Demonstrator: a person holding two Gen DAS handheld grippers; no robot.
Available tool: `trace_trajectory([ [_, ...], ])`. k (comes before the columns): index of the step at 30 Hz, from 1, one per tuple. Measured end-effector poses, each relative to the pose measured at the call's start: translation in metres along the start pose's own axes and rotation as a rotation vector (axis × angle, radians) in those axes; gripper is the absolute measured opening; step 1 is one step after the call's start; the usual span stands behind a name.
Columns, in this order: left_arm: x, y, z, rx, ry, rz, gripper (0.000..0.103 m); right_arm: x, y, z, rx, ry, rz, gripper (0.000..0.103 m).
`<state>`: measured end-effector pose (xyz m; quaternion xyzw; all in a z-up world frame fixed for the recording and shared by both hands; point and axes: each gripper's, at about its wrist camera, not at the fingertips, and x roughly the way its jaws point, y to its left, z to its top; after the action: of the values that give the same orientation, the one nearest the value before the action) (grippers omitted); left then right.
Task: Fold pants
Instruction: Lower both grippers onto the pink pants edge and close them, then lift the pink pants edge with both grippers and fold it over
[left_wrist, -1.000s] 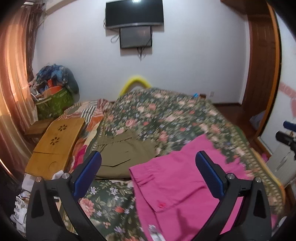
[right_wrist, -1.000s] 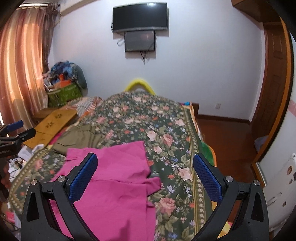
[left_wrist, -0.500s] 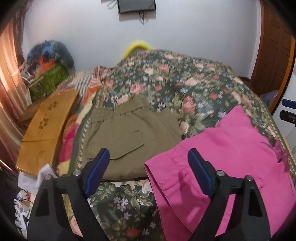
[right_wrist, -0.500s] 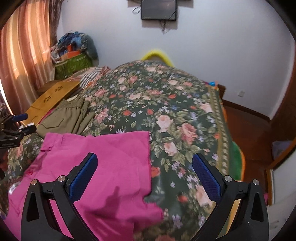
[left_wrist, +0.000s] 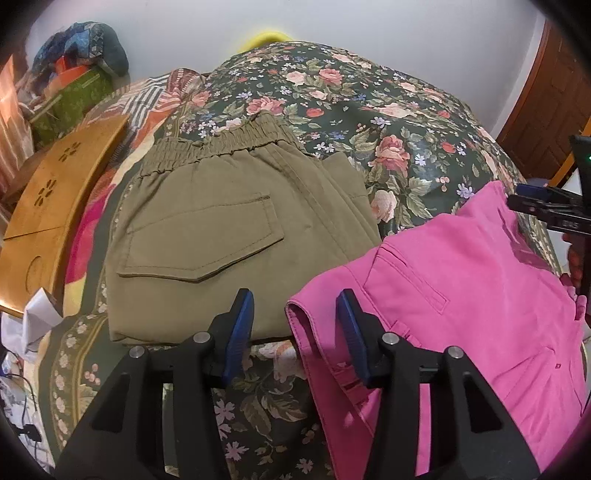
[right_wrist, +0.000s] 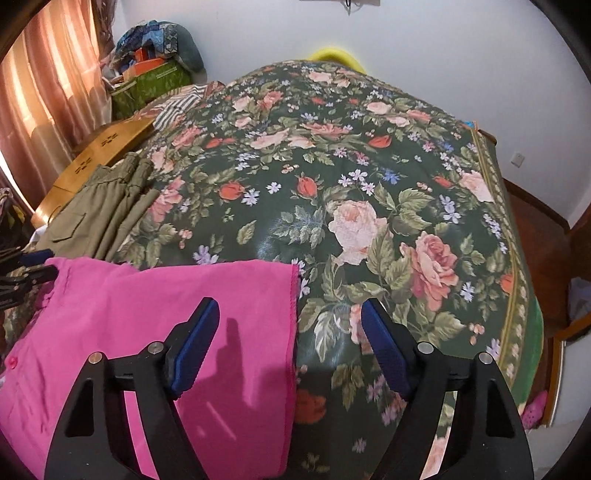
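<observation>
Pink pants lie flat on the floral bedspread. My left gripper is open, its jaws partly closed in and straddling the pants' waistband corner. In the right wrist view the pink pants fill the lower left. My right gripper is open, straddling their right hem edge just above the cloth. The right gripper also shows at the right edge of the left wrist view.
Folded olive pants lie beside the pink ones on the left. A wooden lap tray sits at the bed's left edge. Bags and clothes pile up by the curtain. A wooden door is at right.
Both grippers have moved down and forward, close over the pink pants. The left jaws have narrowed around the waistband corner. The right gripper now sits over the hem edge.
</observation>
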<state>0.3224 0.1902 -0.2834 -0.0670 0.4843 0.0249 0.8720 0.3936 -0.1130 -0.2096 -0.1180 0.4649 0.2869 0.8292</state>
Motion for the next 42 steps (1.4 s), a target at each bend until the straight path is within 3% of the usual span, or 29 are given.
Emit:
trace_trajectory([
  [4,0.005,-0.001,0.001,0.016,0.009,-0.016,0.046,0.014,-0.001,0.006,-0.017,0.018,-0.009,0.063],
  [6,0.004,-0.001,0.002,0.018,0.002,-0.023,0.038,0.022,-0.003,0.008,0.001,0.041,0.027,0.052],
  [9,0.003,-0.001,0.003,0.007,0.0,-0.029,0.023,0.027,0.001,0.007,-0.004,0.04,0.029,0.049],
  [14,-0.002,-0.005,0.005,0.014,-0.019,0.004,0.011,0.023,0.0,0.011,0.022,0.012,0.046,0.012],
  [20,-0.027,-0.012,0.012,0.027,-0.067,0.02,0.008,0.009,0.003,0.016,0.055,-0.029,0.066,0.007],
  [35,-0.105,-0.064,0.095,0.135,-0.325,0.023,0.008,-0.111,-0.015,0.053,0.105,-0.338,-0.042,0.005],
  [42,-0.127,-0.065,0.091,0.146,-0.343,-0.034,0.008,-0.15,-0.014,0.044,0.113,-0.405,-0.015,0.005],
])
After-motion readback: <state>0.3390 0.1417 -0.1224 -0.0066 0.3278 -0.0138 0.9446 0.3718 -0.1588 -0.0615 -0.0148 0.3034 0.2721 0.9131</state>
